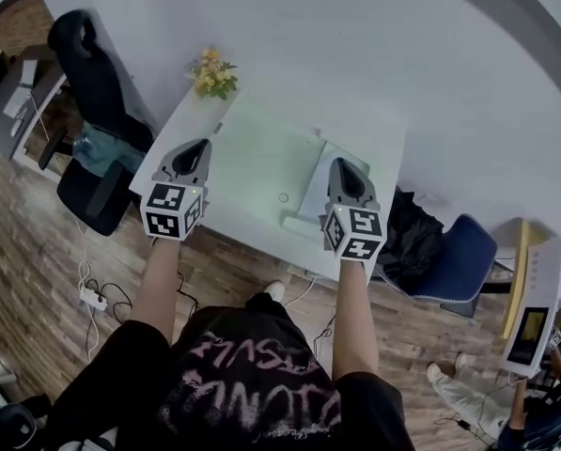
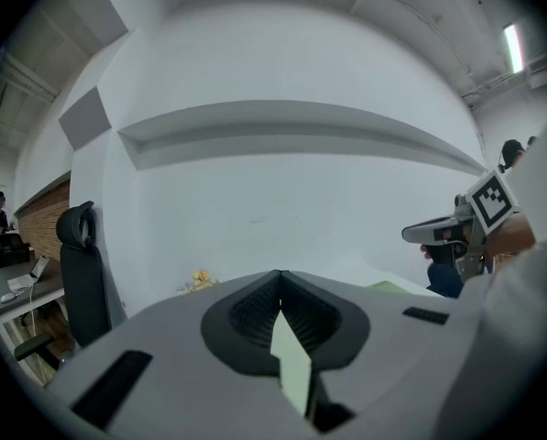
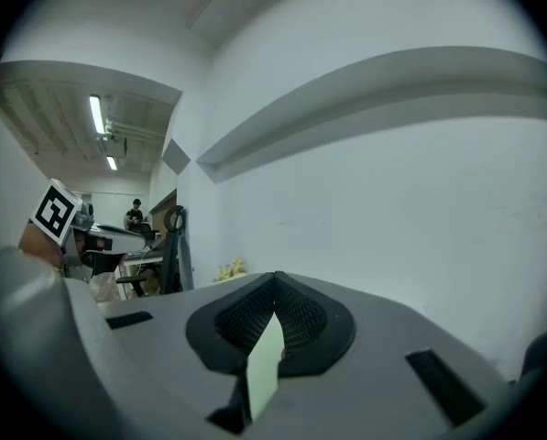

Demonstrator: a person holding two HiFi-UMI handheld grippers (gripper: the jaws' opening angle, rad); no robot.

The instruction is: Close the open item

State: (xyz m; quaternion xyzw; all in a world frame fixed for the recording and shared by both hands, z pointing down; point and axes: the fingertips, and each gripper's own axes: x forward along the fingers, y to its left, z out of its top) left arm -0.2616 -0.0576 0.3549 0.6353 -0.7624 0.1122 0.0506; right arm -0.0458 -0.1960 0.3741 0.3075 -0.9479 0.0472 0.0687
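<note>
Hovering over the desk (image 1: pixel 252 158) with nothing grabbed: left gripper (image 2: pixel 279 287) has its jaws pressed together and empty, and so does right gripper (image 3: pixel 273 291). The white open item (image 1: pixel 313 191) sits on the desk's right part, under and just beside the right gripper; I can't tell its type or hinge side. My call: lower the right gripper onto the raised panel and push it flat with the jaws together, bracing the base with the left. The flowers (image 1: pixel 212 73) at the far corner are well clear.

The right tool (image 1: pixel 344 169) hides part of the white item (image 1: pixel 314 189).
</note>
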